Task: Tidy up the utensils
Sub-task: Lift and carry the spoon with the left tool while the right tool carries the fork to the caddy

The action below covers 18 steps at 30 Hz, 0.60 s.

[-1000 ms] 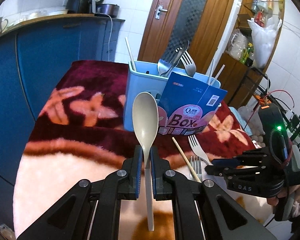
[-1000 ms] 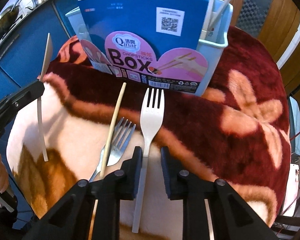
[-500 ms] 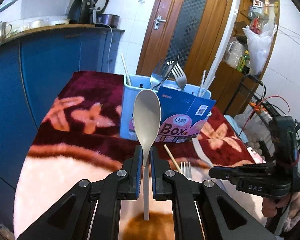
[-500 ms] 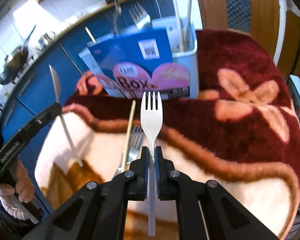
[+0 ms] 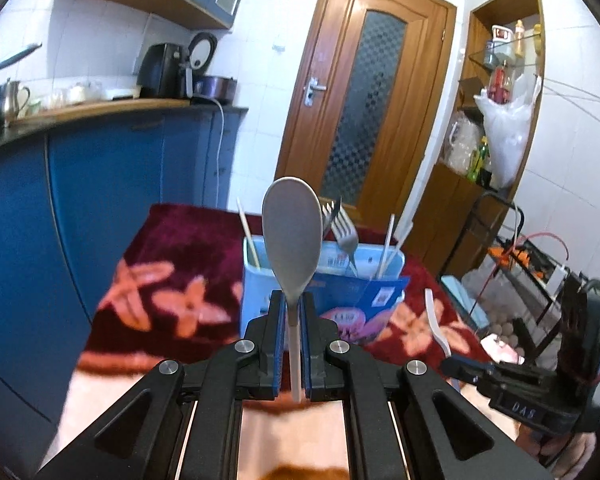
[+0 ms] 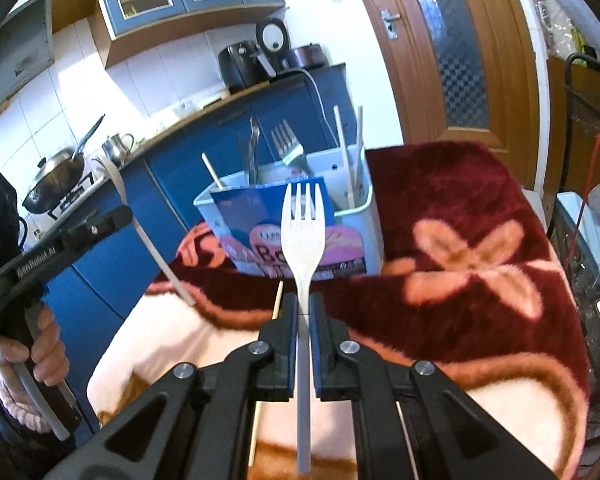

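Bright indoor light, strong fisheye warp, some motion blur

White wall tiles (image 6: 180,60) glare near washed-out; the door frame (image 5: 300,92) bows toward dark vignetted corners. The blanket (image 5: 160,292) smears softly, while the near spoon (image 5: 292,236) and fork (image 6: 303,236) stay sharp.

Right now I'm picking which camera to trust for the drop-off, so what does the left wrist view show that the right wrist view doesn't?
Only the left wrist view shows the spoon face-on, clamped by the left gripper, and the right gripper from the side.

Only the right wrist view shows the white fork face-on in the right gripper, a chopstick lying on the blanket, and a hand on the left gripper's handle.

Both show the blue utensil bin holding a metal fork and chopsticks, with the Box card in front.
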Each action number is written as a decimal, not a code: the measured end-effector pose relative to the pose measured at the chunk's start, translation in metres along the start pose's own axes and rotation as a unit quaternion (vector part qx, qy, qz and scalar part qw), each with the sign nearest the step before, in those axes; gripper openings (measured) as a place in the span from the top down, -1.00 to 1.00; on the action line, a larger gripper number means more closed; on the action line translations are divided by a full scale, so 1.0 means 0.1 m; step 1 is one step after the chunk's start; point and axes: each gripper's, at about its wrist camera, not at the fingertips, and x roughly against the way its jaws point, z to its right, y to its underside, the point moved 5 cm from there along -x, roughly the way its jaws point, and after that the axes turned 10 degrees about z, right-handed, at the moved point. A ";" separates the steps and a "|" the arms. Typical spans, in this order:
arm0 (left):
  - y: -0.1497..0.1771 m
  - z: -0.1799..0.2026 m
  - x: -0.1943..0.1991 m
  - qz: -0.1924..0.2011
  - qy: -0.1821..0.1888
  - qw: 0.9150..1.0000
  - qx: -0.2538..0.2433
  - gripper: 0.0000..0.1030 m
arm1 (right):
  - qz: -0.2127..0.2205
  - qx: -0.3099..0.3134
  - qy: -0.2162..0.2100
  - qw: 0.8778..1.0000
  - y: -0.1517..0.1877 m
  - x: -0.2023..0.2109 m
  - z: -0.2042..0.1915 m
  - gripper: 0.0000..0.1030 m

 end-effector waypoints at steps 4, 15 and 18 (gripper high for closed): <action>-0.28 0.02 0.04 0.032 -0.004 0.999 -0.006 0.87 | 0.017 -0.001 0.004 1.000 -0.04 0.03 0.03 0.86; -0.82 0.05 -0.23 0.094 -0.021 0.995 -0.016 0.87 | 0.044 -0.003 0.008 0.999 -0.10 0.05 0.13 0.86; -0.84 0.04 -0.39 0.100 -0.030 0.994 -0.023 0.87 | 0.056 -0.003 0.009 0.998 -0.15 0.04 0.15 0.86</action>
